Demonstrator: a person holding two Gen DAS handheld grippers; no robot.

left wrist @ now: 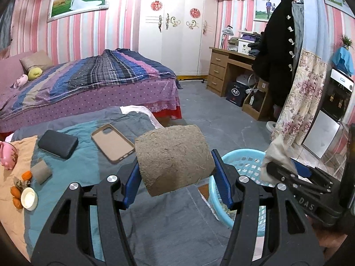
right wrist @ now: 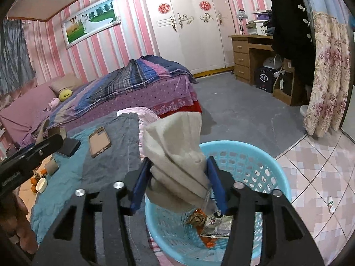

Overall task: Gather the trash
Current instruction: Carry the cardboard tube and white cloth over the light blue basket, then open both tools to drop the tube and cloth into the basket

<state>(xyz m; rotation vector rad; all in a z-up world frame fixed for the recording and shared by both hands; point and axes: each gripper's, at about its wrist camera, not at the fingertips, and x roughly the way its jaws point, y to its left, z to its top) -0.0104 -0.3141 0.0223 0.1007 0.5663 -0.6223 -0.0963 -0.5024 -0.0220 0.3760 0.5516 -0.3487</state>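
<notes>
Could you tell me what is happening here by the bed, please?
A person with a gripper in each hand is collecting trash. The left gripper grips a cardboard tube beside the blue basket. The right gripper is over the basket, with crumpled paper between its jaws.

Hidden and cut-off parts

The grey paper (right wrist: pixel 177 155) is covering part of the basket (right wrist: pixel 261 155); wrappers (right wrist: pixel 210 223) inside are showing only partly, their print staying too small to read.
</notes>
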